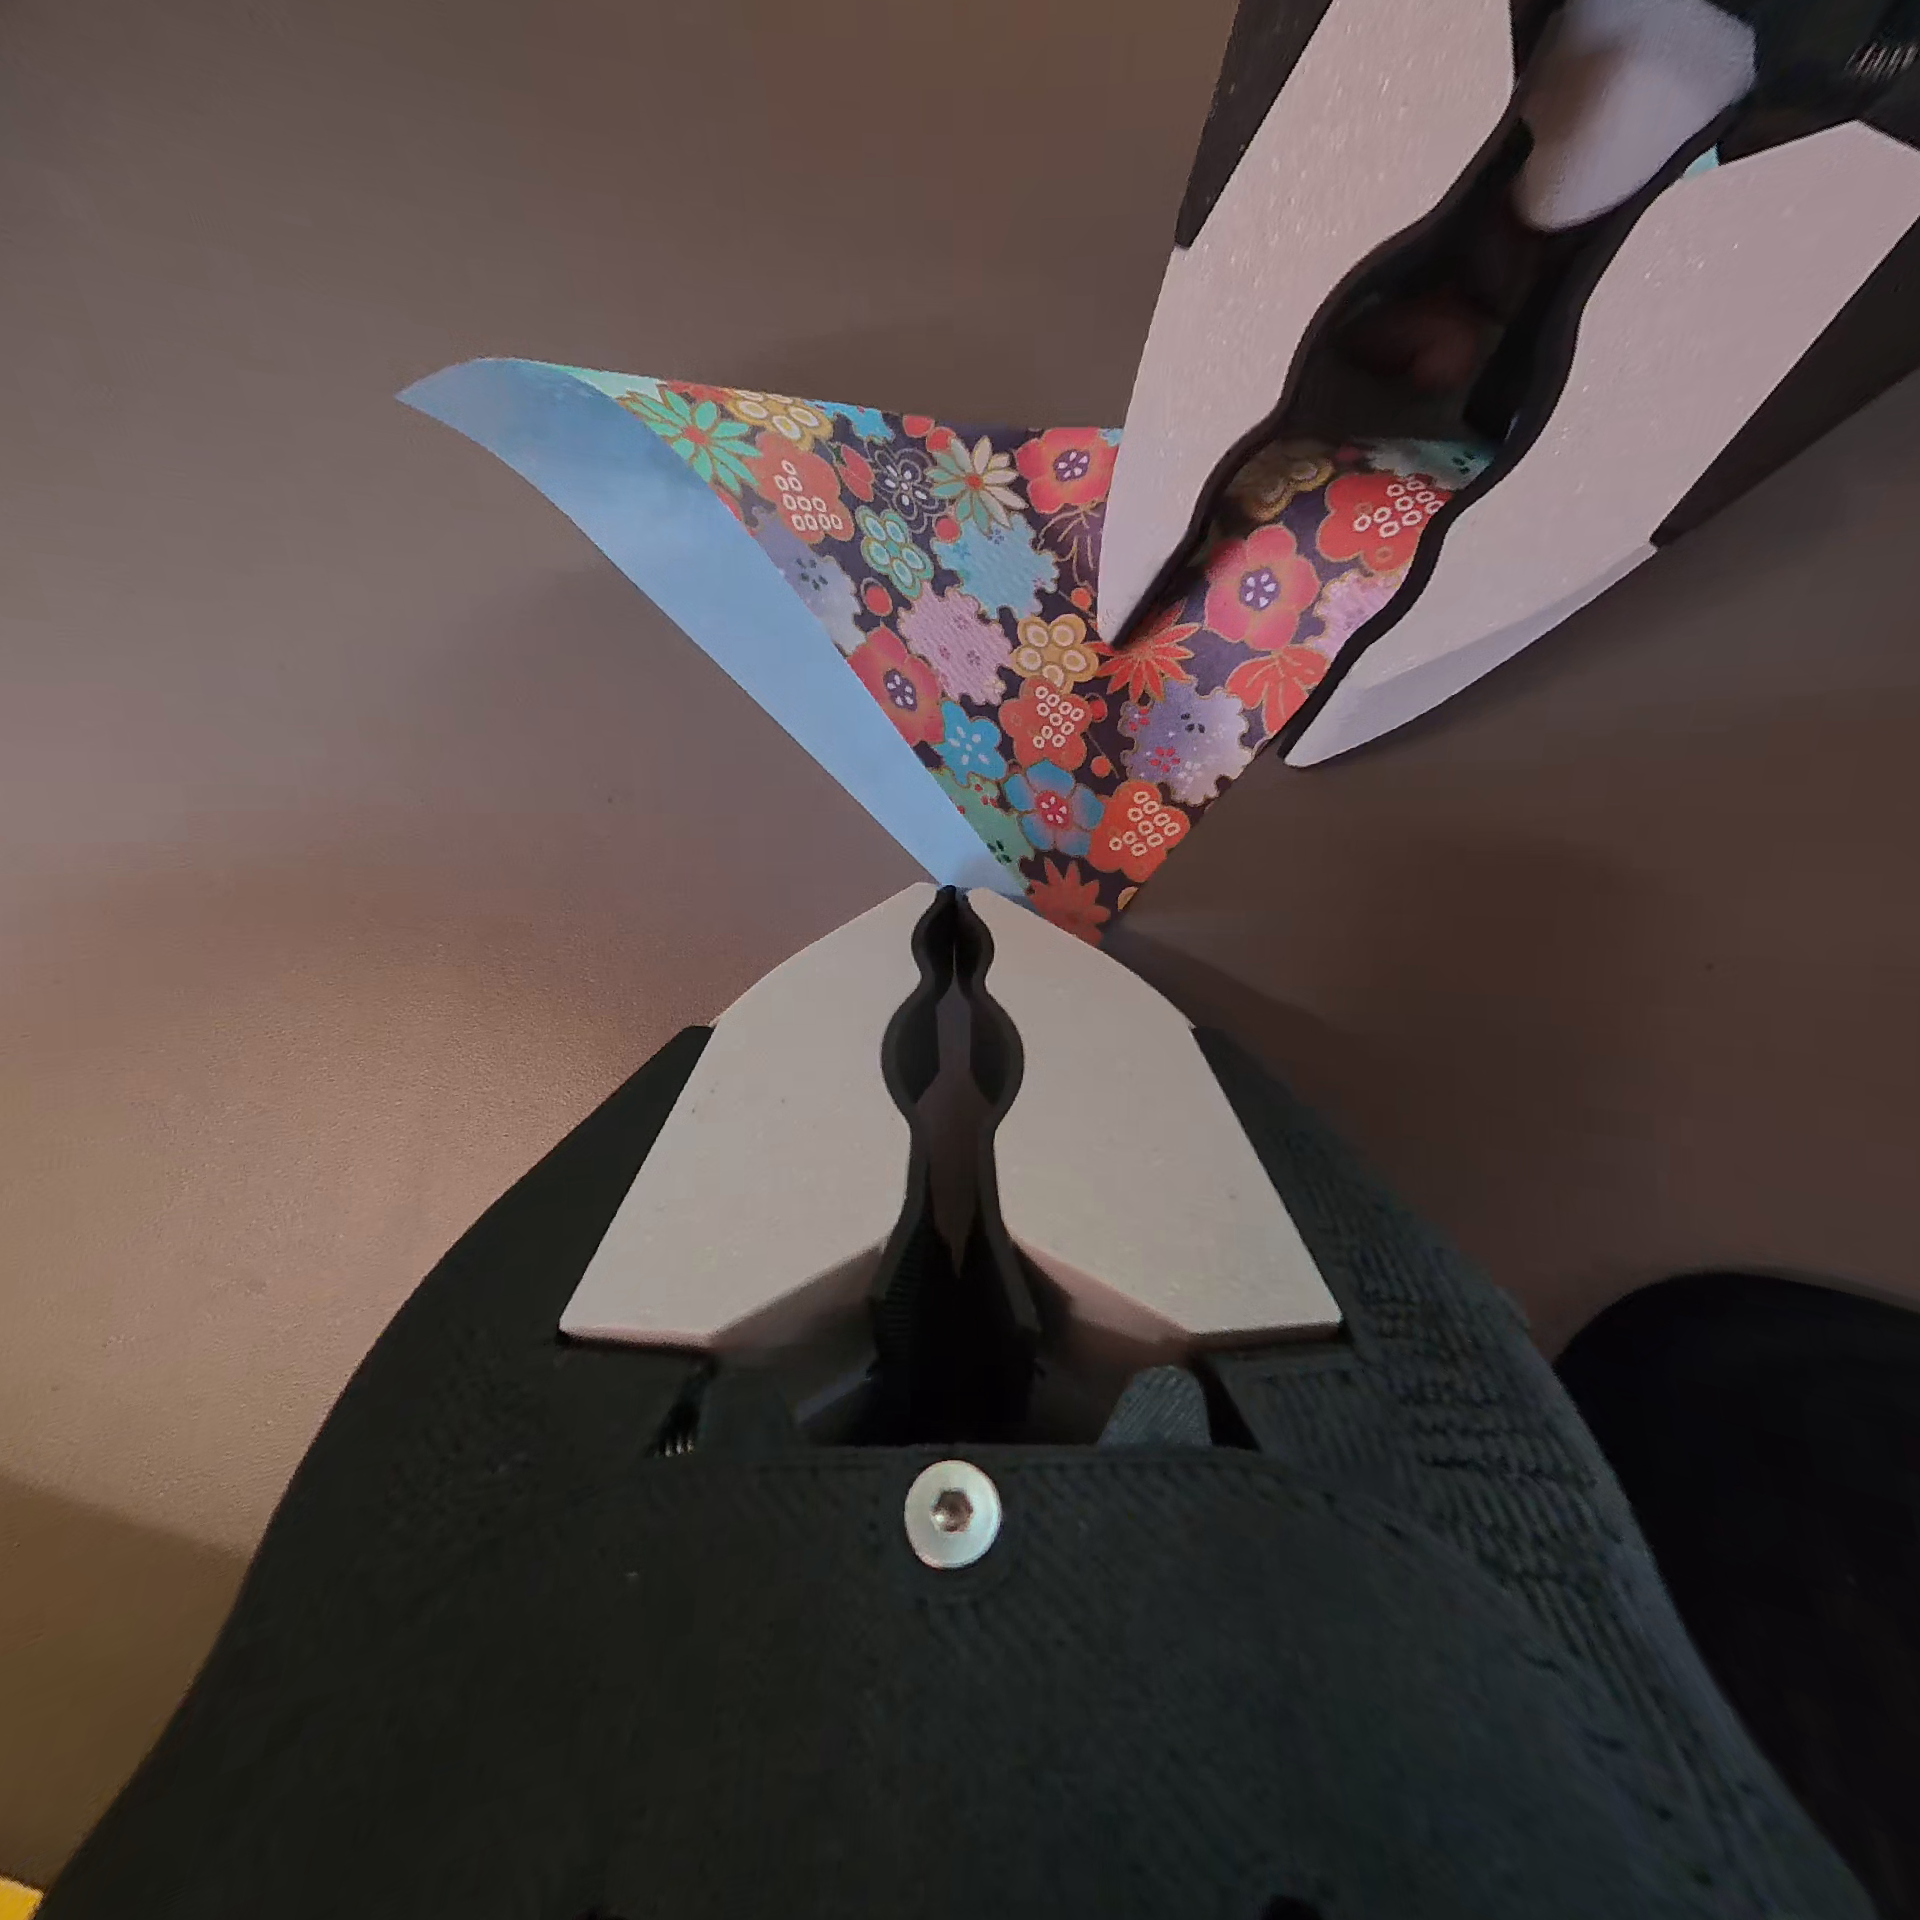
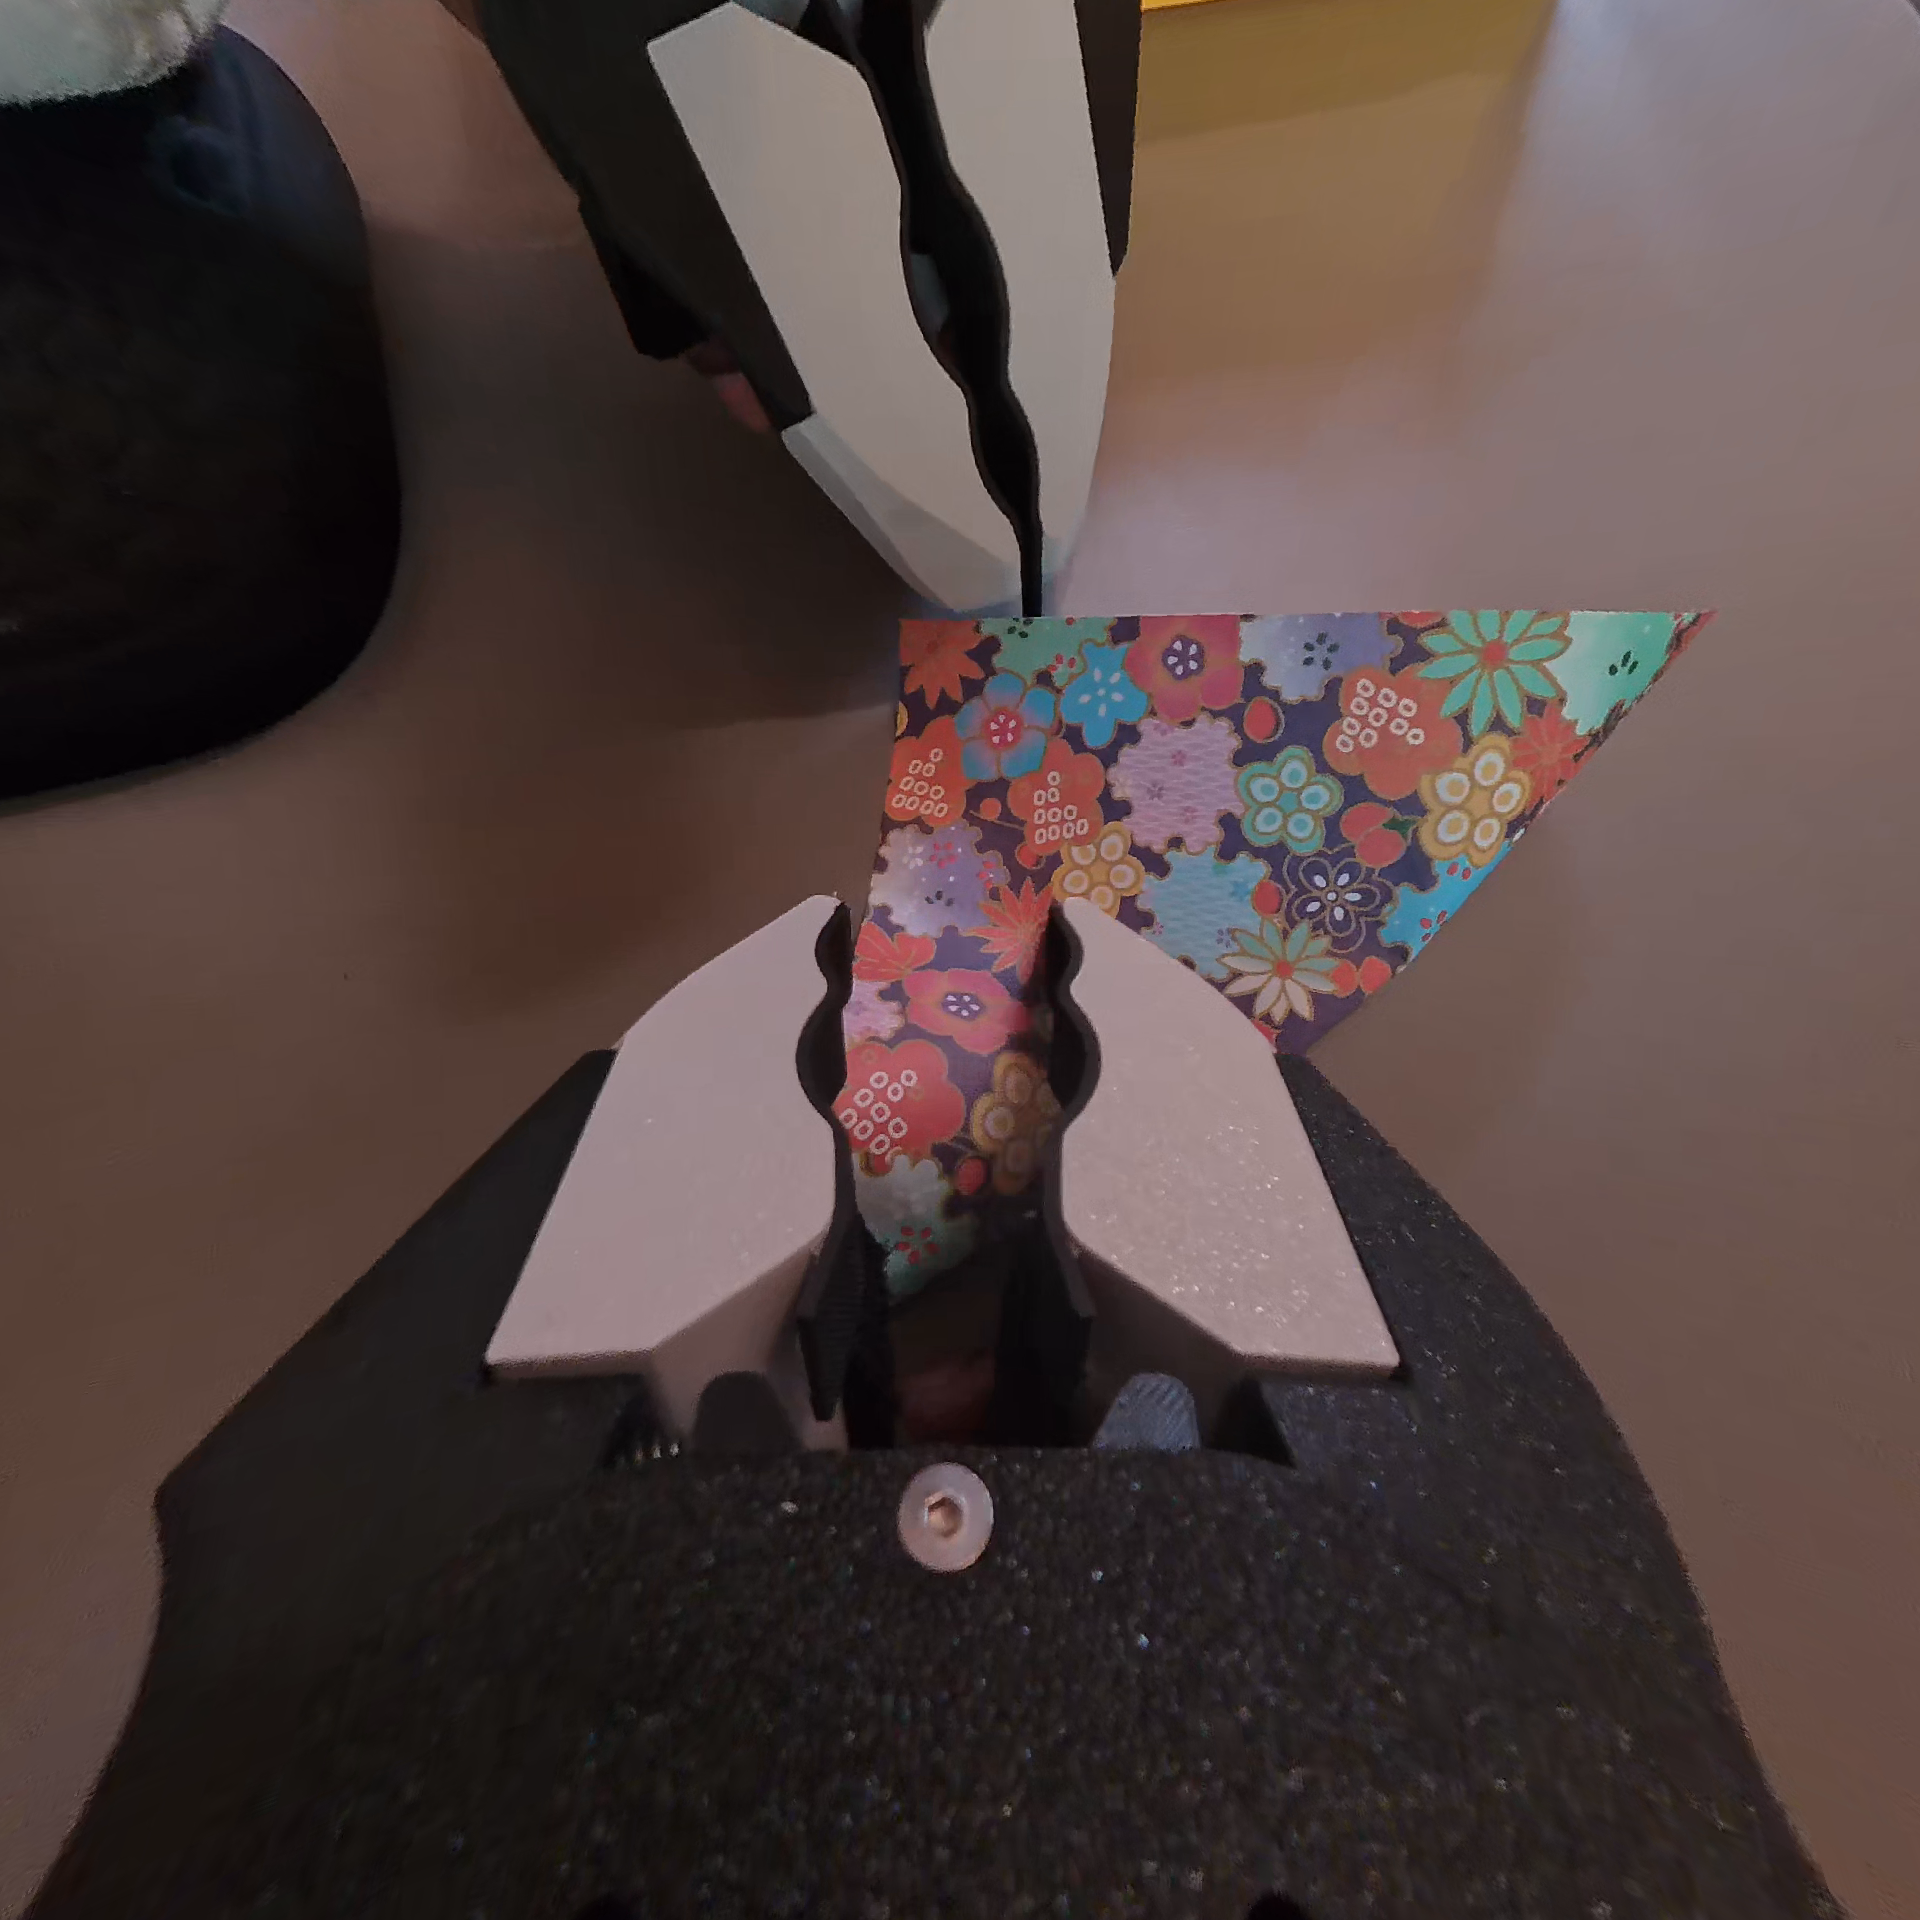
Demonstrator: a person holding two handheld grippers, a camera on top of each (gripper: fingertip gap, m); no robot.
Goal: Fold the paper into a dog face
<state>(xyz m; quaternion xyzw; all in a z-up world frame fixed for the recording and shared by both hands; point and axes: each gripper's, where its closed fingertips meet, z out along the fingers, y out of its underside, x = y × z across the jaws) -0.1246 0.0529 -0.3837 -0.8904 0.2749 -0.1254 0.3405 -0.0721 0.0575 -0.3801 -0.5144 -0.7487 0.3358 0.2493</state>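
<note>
The paper (image 1: 977,644) is a folded sheet with a floral print and a plain blue back, lying on the brown table (image 1: 312,831). My left gripper (image 1: 951,899) is shut on one corner of it and lifts that corner, so a blue flap curls up. My right gripper (image 2: 951,914) is open, its fingers standing either side of the paper's (image 2: 1247,790) near part. The right gripper also shows in the left wrist view (image 1: 1205,694) at the top right. The left gripper shows in the right wrist view (image 2: 1029,592), pinching the paper's far corner.
A dark rounded object (image 2: 156,468) sits on the table to the left in the right wrist view, and at the lower right in the left wrist view (image 1: 1766,1507). Something white and fluffy (image 2: 83,42) lies on top of it. A yellow edge (image 2: 1195,5) shows beyond the paper. There is about 6 cm between the tips of the two grippers.
</note>
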